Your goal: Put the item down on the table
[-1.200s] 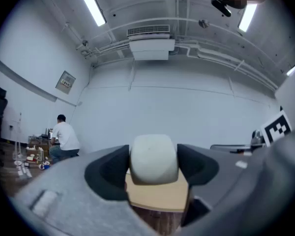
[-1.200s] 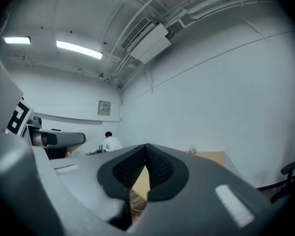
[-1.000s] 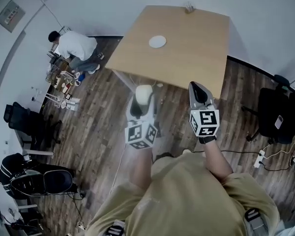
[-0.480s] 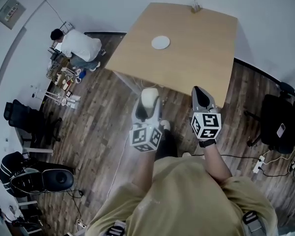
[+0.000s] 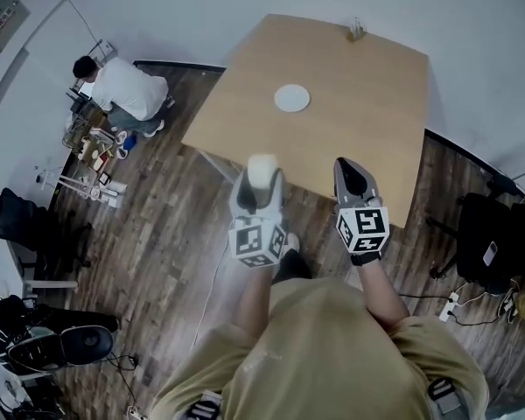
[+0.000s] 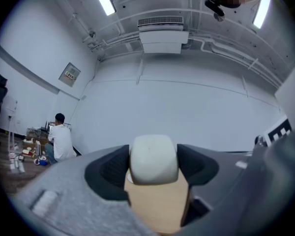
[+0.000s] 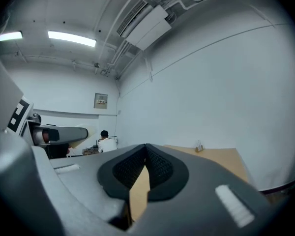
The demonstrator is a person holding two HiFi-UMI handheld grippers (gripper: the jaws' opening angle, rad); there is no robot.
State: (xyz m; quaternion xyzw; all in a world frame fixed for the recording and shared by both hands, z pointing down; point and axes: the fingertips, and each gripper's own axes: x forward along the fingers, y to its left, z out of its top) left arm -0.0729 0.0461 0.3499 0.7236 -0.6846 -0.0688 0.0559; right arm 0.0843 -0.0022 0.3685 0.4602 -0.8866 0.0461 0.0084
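Observation:
My left gripper [image 5: 262, 175] is shut on a pale, rounded white item [image 5: 262, 170], held in the air at the near edge of the wooden table [image 5: 367, 103]. In the left gripper view the white item [image 6: 153, 159] sits pinched between the two dark jaws, with the tabletop below it. My right gripper [image 5: 348, 170] hangs beside it at the table's near edge, jaws closed together with nothing between them [image 7: 145, 154]. A white round plate [image 5: 291, 98] lies on the table further in.
A small holder [image 5: 356, 31] stands at the table's far edge. A person in a white shirt [image 5: 121, 88] crouches by clutter at the left wall. Chairs [image 5: 486, 243] stand at the right and at the left [image 5: 22, 226]. Cables cross the wooden floor.
Both grippers have moved forward from over the floor to the table's near edge. The white item stays clamped in the left one.

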